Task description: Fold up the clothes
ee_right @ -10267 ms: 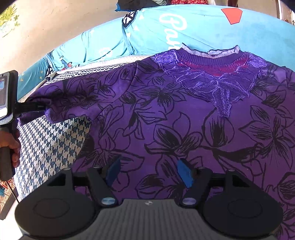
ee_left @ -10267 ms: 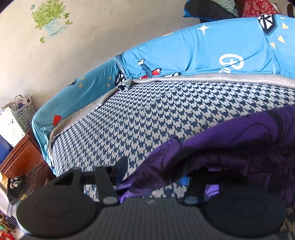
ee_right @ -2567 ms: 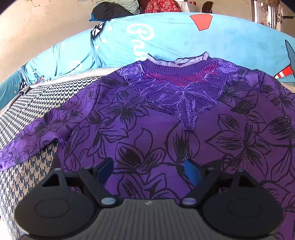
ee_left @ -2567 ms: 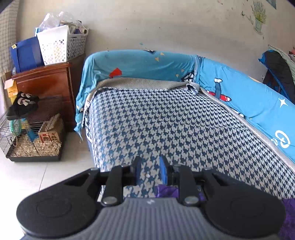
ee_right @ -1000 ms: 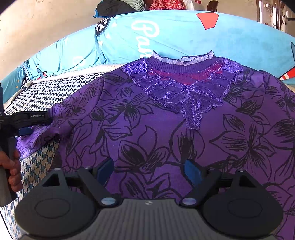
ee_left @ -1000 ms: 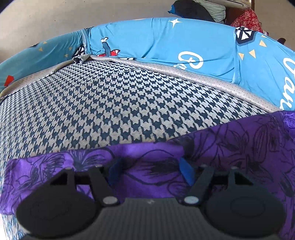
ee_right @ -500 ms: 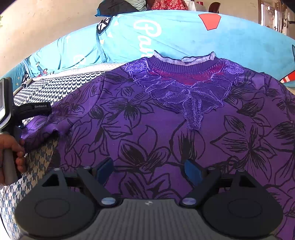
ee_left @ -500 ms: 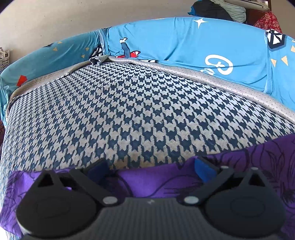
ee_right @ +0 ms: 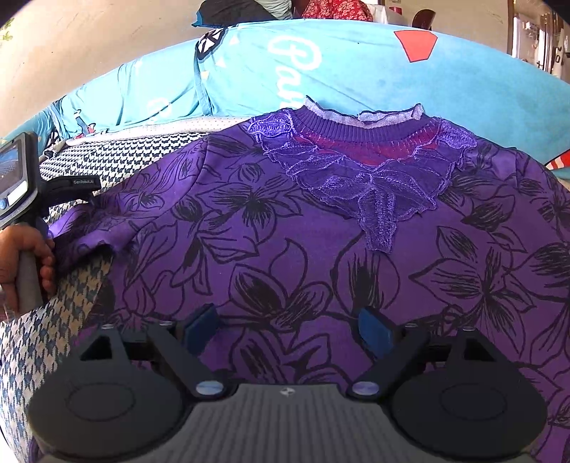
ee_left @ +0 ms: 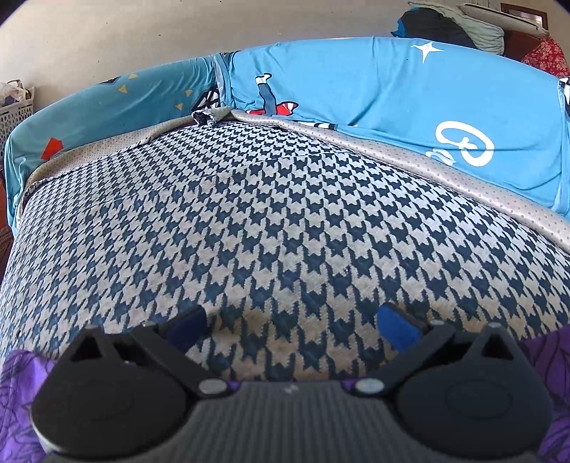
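A purple top with black flower print (ee_right: 285, 231) lies flat, front up, on a houndstooth cover (ee_left: 267, 220), its lace collar (ee_right: 367, 171) toward the sofa back. My right gripper (ee_right: 288, 329) is open and empty, low over the top's lower front. My left gripper (ee_left: 290, 326) is open and empty over bare houndstooth; purple cloth (ee_left: 17, 384) shows only at its bottom corners. In the right wrist view the left gripper (ee_right: 76, 187) hovers at the top's left sleeve (ee_right: 92, 228), held by a hand.
A blue printed sheet (ee_left: 392, 107) covers the sofa back and arm behind the houndstooth cover. A grey dotted underlay edge (ee_left: 427, 171) runs along it. A white basket (ee_left: 14, 103) stands far left. Dark and red clothes (ee_right: 249, 10) are piled behind the sofa.
The left gripper has opened wider and come off the sleeve; the purple cloth between its fingers half a second ago now lies below it. The right gripper has stayed still and open.
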{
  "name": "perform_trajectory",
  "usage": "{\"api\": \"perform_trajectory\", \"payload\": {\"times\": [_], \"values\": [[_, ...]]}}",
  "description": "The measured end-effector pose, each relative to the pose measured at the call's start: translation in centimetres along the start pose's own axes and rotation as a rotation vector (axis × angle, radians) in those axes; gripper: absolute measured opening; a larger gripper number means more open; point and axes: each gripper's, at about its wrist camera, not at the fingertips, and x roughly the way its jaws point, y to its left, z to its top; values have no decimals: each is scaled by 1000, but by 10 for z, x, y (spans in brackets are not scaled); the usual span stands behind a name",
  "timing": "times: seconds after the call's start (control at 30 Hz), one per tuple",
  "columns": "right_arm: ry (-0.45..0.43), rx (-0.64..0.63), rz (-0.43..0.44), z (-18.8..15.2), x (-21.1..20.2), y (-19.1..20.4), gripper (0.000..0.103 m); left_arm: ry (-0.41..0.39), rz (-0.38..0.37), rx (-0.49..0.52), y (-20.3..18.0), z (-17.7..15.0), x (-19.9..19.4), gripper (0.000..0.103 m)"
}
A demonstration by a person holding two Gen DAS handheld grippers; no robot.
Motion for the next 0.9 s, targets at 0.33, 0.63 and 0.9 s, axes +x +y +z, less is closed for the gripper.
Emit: {"api": "perform_trajectory", "payload": {"times": [0.33,0.63,0.9], "values": [[3,15,13,2,-2,0,89,-4,28,3,6,8,3,103],[4,109,60,7,-12,-12,89,47,-91,-17,16,-8,-52,103],[-78,75,46,18,-39,-26,89,81,-205,63,-9,-32,-107,103]]}}
